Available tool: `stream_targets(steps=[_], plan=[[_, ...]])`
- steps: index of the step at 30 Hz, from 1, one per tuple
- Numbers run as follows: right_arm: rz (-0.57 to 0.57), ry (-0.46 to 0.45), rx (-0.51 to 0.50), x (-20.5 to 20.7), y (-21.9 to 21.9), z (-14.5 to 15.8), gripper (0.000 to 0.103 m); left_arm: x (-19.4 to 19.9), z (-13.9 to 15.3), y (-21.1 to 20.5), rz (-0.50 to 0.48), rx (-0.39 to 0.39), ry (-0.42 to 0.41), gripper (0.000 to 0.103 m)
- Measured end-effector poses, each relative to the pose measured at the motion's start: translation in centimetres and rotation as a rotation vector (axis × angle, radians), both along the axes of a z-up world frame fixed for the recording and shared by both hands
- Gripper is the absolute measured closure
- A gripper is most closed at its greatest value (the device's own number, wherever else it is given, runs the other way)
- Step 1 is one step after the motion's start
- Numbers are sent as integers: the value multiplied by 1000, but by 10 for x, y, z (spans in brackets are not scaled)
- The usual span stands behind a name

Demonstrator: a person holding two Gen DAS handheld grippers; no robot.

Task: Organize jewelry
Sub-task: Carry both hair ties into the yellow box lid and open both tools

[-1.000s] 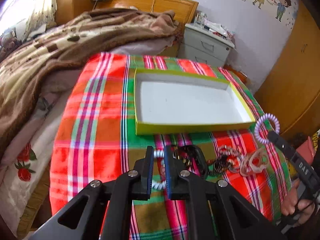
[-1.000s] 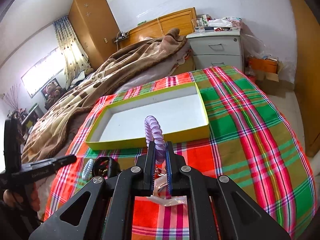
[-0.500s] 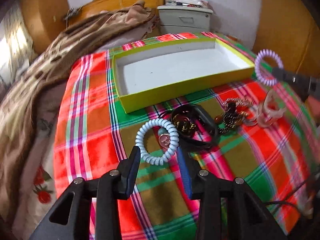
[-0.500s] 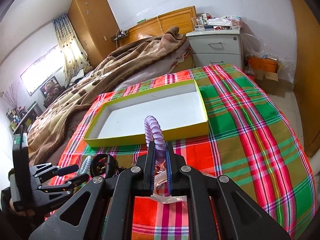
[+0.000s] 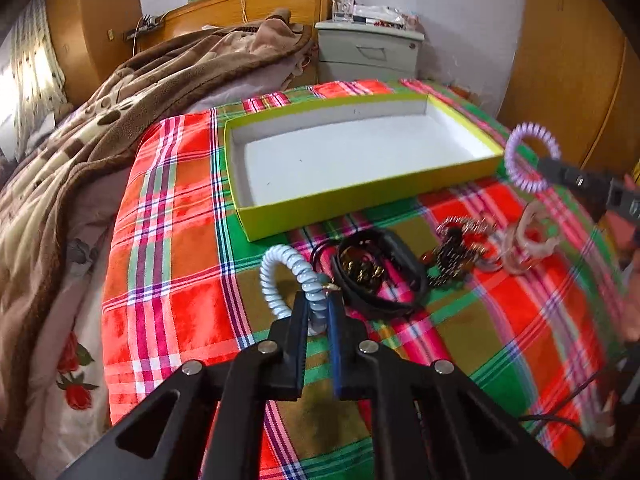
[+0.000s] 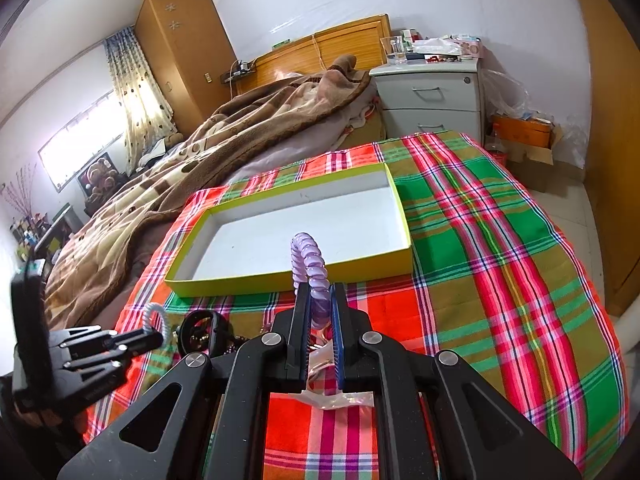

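Observation:
My left gripper [image 5: 319, 304] is shut on a pale blue spiral band [image 5: 294, 270], which stands up from its jaws just above the plaid cloth. My right gripper [image 6: 320, 300] is shut on a purple spiral band [image 6: 308, 258], held in the air in front of the box. In the left wrist view that purple band [image 5: 530, 156] hangs at the far right. The yellow-green box [image 5: 360, 196] with a white floor lies open and bare behind both grippers. A black bracelet [image 5: 384, 276], a beaded chain pile [image 5: 456, 252] and clear pink rings [image 5: 528, 240] lie on the cloth.
The plaid cloth [image 6: 500, 248] covers a low table beside a bed with a brown blanket [image 5: 120, 112]. A grey nightstand [image 6: 436, 96] stands behind, a wooden wardrobe [image 5: 568, 64] at the right. A cardboard box [image 6: 524, 132] sits on the floor.
My left gripper opened over the pale blue band lying on the cloth, then closed on it and raised it on edge. The right gripper kept still with the purple band.

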State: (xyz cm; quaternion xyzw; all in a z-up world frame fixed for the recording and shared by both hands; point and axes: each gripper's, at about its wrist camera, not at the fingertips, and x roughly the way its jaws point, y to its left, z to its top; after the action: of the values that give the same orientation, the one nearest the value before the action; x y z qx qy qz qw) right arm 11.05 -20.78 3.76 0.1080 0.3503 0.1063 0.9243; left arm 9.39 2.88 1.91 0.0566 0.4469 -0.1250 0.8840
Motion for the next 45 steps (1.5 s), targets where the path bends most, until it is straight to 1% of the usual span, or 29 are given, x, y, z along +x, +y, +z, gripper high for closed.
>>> stream_targets(steps=[5, 13, 15, 17, 20, 24, 27, 30, 32, 38, 42, 45], plan=[[18, -2, 7, 8, -3, 7, 93, 5, 16, 8, 5, -84, -20, 93], [38, -1, 11, 40, -12, 26, 93, 26, 44, 11, 1, -123, -71, 93], [47, 15, 13, 54, -14, 27, 93, 35, 49, 11, 0, -129, -80, 93], [55, 32, 22, 64, -16, 27, 93, 47, 51, 12, 0, -146, -69, 93], [65, 64, -1, 85, -15, 22, 93, 64, 49, 12, 3, -161, -49, 93], [88, 129, 13, 117, -18, 11, 93, 88, 46, 10, -15, -167, -24, 93], [108, 178, -9, 138, -17, 0, 93, 104, 41, 8, 2, -143, -16, 93], [128, 229, -8, 155, -16, -12, 93, 120, 36, 6, -1, -146, 6, 93], [140, 247, -5, 162, -15, -17, 93, 133, 30, 6, 16, -144, 28, 93], [161, 302, 18, 180, -14, -31, 93, 158, 15, 2, 24, -125, 63, 93], [155, 328, 15, 189, -16, -37, 93, 168, 6, -2, 26, -121, 86, 93], [143, 325, -1, 189, -17, -37, 93, 172, 3, -6, 22, -112, 93, 93]])
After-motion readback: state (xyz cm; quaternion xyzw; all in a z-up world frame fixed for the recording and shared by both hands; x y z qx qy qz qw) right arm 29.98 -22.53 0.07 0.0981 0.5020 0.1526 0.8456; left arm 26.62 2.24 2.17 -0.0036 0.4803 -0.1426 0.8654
